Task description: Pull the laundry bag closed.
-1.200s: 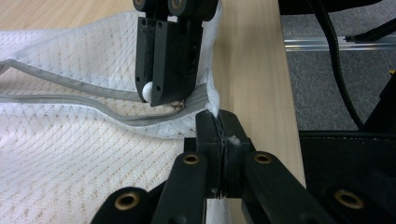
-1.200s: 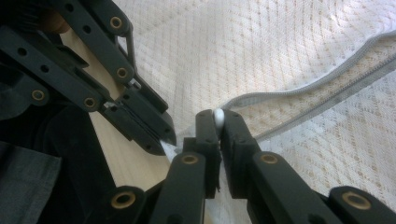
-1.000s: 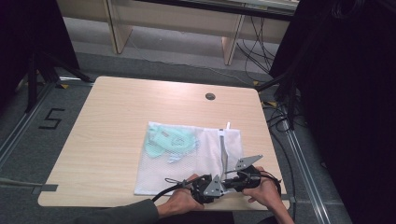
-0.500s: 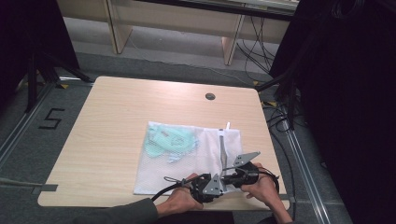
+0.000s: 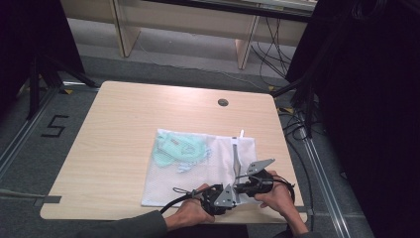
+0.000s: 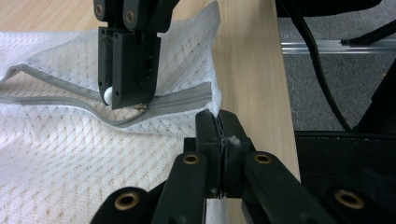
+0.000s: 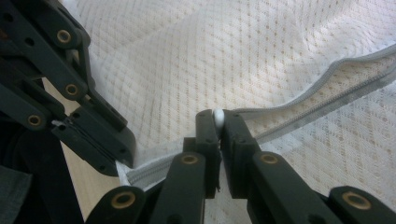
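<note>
Mesh bag (image 5: pixel 198 168), white, flat on the desk (image 5: pixel 119 129) toward its near right edge, both grippers at its zip end.

Bag contents: a pale green item (image 5: pixel 176 148) showing through the mesh at the far left part. Zip (image 6: pixel 177 100): grey, running along the bag's right side, partly open, tape parted in the left gripper view. Zip pull (image 7: pixel 218 115): small white bead, pinched between the fingers of the right gripper (image 7: pixel 218 122), which are together on it. Left gripper (image 6: pixel 219 135): fingers together on the bag's white fabric edge at the zip's end, just beside the right gripper. Hands (image 5: pixel 190 213): one on each gripper, at the desk's near edge, sleeves entering from below. Surroundings: a round grommet (image 5: pixel 223 102) in the desk's far side; cables (image 5: pixel 297 129) on the floor to the right.
</note>
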Demonstrator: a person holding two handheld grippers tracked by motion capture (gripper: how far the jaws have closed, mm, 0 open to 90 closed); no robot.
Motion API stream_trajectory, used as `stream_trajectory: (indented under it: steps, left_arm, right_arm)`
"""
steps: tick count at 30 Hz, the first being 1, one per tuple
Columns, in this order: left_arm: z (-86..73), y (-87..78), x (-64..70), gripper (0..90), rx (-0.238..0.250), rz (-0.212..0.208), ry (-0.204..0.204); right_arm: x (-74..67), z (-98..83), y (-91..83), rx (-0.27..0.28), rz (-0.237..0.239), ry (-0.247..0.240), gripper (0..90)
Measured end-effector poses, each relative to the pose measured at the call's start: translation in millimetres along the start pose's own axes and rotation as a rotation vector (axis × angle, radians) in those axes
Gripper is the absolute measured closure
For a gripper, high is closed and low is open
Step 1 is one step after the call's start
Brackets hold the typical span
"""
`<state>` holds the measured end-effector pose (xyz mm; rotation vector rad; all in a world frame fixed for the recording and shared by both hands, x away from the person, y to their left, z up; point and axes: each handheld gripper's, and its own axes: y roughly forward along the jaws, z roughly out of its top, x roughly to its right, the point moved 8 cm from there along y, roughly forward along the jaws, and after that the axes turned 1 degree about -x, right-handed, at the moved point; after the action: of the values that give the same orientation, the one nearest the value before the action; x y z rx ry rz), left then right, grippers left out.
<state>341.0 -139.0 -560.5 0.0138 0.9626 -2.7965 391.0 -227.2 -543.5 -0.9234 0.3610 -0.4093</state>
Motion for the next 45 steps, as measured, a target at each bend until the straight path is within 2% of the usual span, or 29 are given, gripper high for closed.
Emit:
stream_trajectory:
  steps: [3, 7, 12, 13, 14, 15, 17, 22, 25, 26, 27, 28, 31, 35, 36, 37, 38, 39, 40, 41, 42, 43, 45]
  left_arm:
    - [0.2, -1.2, 1.1, 88.3, 0.005, -0.006, 0.006]
    - [-0.4, -1.9, 0.9, 88.3, 0.004, -0.002, -0.01]
    - [-1.6, -3.7, -2.5, 88.3, -0.012, 0.005, 0.022]
    - [-2.7, -4.2, -2.3, 88.3, -0.022, 0.001, 0.013]
    - [-1.6, -3.8, -1.1, 88.3, -0.01, 0.001, 0.002]
    - [-1.5, -4.4, -0.7, 88.3, -0.011, -0.002, 0.005]
    - [-0.4, -4.0, 1.4, 88.3, 0.001, -0.003, -0.002]
    - [-0.4, -3.9, 0.5, 88.3, -0.007, 0.001, 0.02]
    - [-0.5, -3.5, 1.1, 88.3, -0.002, -0.007, -0.01]
    - [-0.3, -3.5, 1.4, 88.2, 0.001, -0.017, -0.016]
    - [-0.5, -3.9, 1.5, 88.3, 0.001, -0.024, -0.021]
    - [-0.3, -4.0, 0.4, 88.2, 0.006, -0.013, -0.024]
    - [0.0, -3.7, 0.6, 88.2, 0.007, -0.017, -0.032]
    - [-0.9, -4.0, 2.7, 88.2, 0.0, -0.029, -0.03]
    - [-0.3, -3.8, 3.9, 88.2, 0.006, -0.037, -0.036]
    - [0.2, -4.1, 4.3, 88.2, 0.01, -0.036, -0.035]
    - [0.5, -4.2, 5.1, 88.2, 0.011, -0.039, -0.037]
    - [0.2, -4.6, 5.2, 88.2, 0.006, -0.042, -0.034]
    - [0.3, -4.1, 4.8, 88.2, 0.01, -0.038, -0.036]
    - [0.1, -4.2, 4.6, 88.3, 0.01, -0.044, -0.043]
    - [-0.1, -4.2, 4.4, 88.3, 0.009, -0.042, -0.04]
    - [0.0, -4.1, 4.3, 88.2, 0.012, -0.037, -0.041]
    - [0.2, -4.1, 4.6, 88.3, 0.013, -0.038, -0.04]
  right_arm:
    - [2.8, 0.5, -0.4, 0.001, -0.014, 0.0, 86.6]
    - [4.2, 1.8, -0.6, -0.003, -0.019, -0.002, 86.6]
    - [5.3, 3.3, 0.9, -0.006, -0.014, 0.008, 86.6]
    - [5.6, 3.9, 0.8, -0.006, -0.012, 0.013, 86.6]
    - [8.1, 4.6, 1.3, -0.004, -0.023, -0.002, 86.6]
    - [8.5, 4.4, 1.1, -0.007, -0.022, 0.012, 86.6]
    - [12.7, 5.5, -0.6, -0.004, -0.039, 0.011, 86.6]
    - [18.2, 8.1, 0.4, 0.002, -0.045, 0.011, 86.6]
    - [20.0, 9.1, 1.9, -0.002, -0.046, 0.006, 86.6]
    - [20.6, 10.0, 3.5, 0.012, -0.049, 0.01, 86.6]
    - [21.7, 9.1, 1.7, -0.008, -0.05, 0.009, 86.6]
    - [21.9, 9.3, 1.3, -0.007, -0.046, 0.012, 86.5]
    - [24.1, 10.9, 0.9, -0.004, -0.055, 0.007, 86.6]
    - [27.7, 12.7, 1.7, -0.003, -0.064, 0.005, 86.6]
    - [28.3, 14.0, 3.7, 0.017, -0.067, 0.013, 86.6]
    - [29.6, 13.4, 2.1, 0.001, -0.069, 0.008, 86.6]
    - [30.6, 15.3, 2.7, 0.026, -0.07, 0.011, 86.6]
    - [29.9, 14.9, 2.6, 0.018, -0.07, 0.026, 86.6]
    - [32.0, 14.5, 0.5, 0.001, -0.066, 0.007, 86.6]
    - [32.3, 16.6, 4.1, 0.035, -0.074, 0.017, 86.6]
    - [33.5, 14.9, 1.7, -0.001, -0.076, 0.011, 86.6]
    - [33.7, 16.8, 4.0, 0.024, -0.075, 0.013, 86.5]
    - [36.3, 16.4, 2.4, 0.002, -0.078, 0.008, 86.6]
